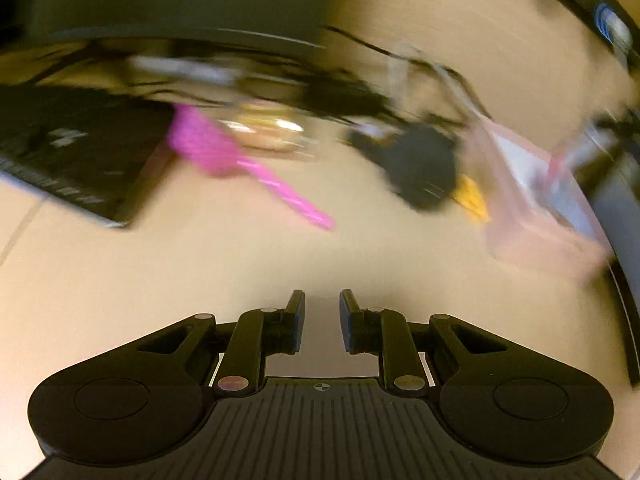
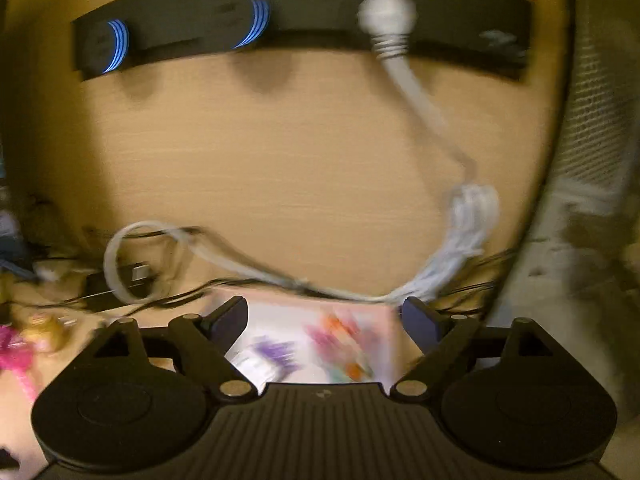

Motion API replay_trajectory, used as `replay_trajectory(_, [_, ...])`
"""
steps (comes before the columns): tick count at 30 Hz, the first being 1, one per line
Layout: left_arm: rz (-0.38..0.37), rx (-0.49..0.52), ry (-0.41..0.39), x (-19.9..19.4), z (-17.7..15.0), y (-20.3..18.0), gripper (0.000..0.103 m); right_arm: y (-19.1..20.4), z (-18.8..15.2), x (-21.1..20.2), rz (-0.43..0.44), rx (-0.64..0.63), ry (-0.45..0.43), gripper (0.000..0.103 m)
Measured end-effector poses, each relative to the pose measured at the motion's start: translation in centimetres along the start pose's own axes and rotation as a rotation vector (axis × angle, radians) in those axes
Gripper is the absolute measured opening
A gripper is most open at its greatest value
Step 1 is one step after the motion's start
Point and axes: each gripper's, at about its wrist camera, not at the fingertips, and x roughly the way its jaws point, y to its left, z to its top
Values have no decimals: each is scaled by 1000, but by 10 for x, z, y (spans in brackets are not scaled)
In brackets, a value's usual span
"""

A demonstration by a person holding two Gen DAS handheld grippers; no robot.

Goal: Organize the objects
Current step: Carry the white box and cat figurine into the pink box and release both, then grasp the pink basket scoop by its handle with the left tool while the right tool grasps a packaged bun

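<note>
A: Although motion blurs the left wrist view, the left tool (image 1: 322, 304) is plain: its jaws stand nearly together with only a narrow gap, and nothing lies between them. It hangs over a bare stretch of the surface (image 1: 200, 264).

B: And what lies beyond it?

A: A pink brush (image 1: 224, 156), a black case (image 1: 68, 152) at left, a dark lump (image 1: 420, 168) beside something yellow (image 1: 472, 198), and a pale pink box (image 1: 536, 208) at right. All sit loose and well apart.

B: The right wrist view?

A: The right tool (image 2: 324, 312) stands wide open. A box with coloured print (image 2: 320, 344) lies between its fingers, but whether the pads touch it I cannot tell; they do not appear to press. Behind it a white cable (image 2: 248, 264) loops across the surface (image 2: 280, 152) toward a plug (image 2: 386, 20) in a black power strip (image 2: 304, 4).

B: So how far along is the tidying?

A: Early, judging by the scatter: most things seem ungathered, and the cable is still sprawled.
</note>
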Motion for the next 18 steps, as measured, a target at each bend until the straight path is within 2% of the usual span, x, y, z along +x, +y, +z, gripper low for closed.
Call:
replay_trajectory(2, [19, -86, -7, 1, 12, 19, 21, 24, -11, 2, 56, -31, 6, 88])
replay_trajectory(4, [5, -188, -18, 7, 28, 32, 21, 52, -25, 5, 95, -77, 26, 89])
replay_trajectory(9, [-36, -368, -26, 41, 64, 37, 21, 109, -69, -7, 213, -163, 102, 89])
replay_trajectory(12, [15, -416, -12, 65, 79, 34, 21, 128, -89, -21, 223, -238, 119, 89])
replay_trajectory(14, [41, -438, -35, 76, 88, 34, 22, 133, -96, -29, 225, -266, 125, 90])
replay_trajectory(18, [111, -441, -23, 97, 97, 38, 20, 139, -98, -34, 210, -286, 129, 93])
